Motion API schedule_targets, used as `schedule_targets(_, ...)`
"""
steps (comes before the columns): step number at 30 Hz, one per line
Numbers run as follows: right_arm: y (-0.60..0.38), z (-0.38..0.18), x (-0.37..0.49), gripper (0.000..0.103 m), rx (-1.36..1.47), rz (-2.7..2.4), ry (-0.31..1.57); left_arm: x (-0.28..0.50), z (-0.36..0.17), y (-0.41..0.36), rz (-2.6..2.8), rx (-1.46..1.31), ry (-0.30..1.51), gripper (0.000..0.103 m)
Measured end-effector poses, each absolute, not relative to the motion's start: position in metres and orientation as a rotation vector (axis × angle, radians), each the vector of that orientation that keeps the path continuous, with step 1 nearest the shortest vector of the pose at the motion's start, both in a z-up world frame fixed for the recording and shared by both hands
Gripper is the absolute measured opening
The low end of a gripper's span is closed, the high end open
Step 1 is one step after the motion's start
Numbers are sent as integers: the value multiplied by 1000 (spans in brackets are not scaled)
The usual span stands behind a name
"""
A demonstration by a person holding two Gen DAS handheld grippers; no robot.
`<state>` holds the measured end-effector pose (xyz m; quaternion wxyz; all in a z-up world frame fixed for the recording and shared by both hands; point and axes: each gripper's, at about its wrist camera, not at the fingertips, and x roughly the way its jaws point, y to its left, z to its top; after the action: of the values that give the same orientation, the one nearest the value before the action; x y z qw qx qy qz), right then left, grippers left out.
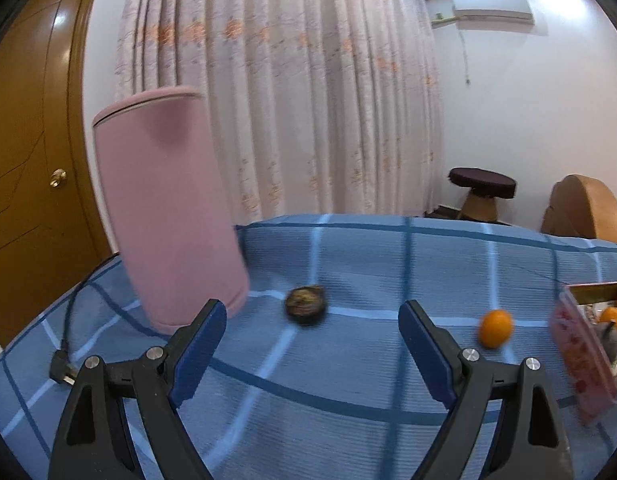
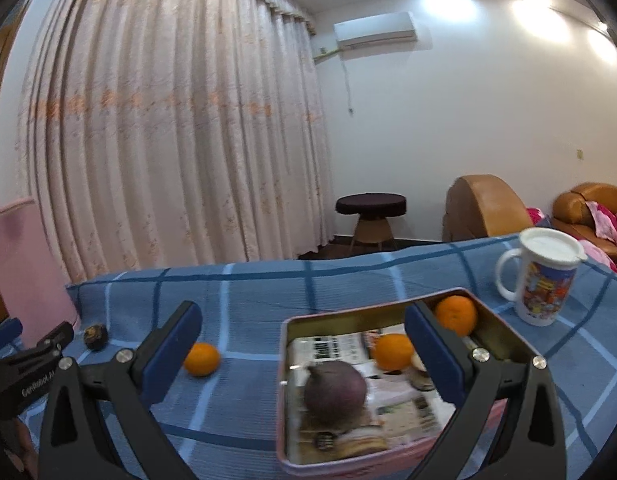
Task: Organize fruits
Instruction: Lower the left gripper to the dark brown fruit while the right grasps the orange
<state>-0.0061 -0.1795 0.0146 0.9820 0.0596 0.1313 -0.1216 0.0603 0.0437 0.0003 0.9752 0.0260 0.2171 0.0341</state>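
A home living room: floor-length floral curtains [image 2: 168, 128], with a wall-mounted white air conditioner [image 2: 374, 28] and brown leather sofa [image 2: 588, 208] right of them.

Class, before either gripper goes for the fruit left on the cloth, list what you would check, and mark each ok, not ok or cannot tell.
1. Left gripper open and empty: ok.
2. Right gripper open and empty: ok.
3. Loose orange free on the blue cloth: ok.
4. Dark fruit clear of the pink container: ok, close beside it.
5. Tin has spare room: ok.
6. Dark fruit's firmness: cannot tell.
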Motion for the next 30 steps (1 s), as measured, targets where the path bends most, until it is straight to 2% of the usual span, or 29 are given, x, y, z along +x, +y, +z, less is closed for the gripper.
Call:
schedule_targets(5, -155, 11, 15, 102, 92, -190, 320, 74, -5, 69, 111, 30, 495, 89)
schedule_targets(12, -131, 1, 57, 91, 72, -118, 463, 88, -13, 103, 129, -47, 589, 89)
schedule_targets(16, -119, -10, 88, 90, 60, -70, 585, 92, -17, 111, 148, -28, 624, 89)
schedule_targets(24, -114, -33, 122, 69, 94, -23, 761, 96, -20, 109, 150, 9, 648, 89)
schedule_targets(30, -113, -45, 131, 67, 92, -25, 843, 97, -21, 109, 150, 15, 655, 89)
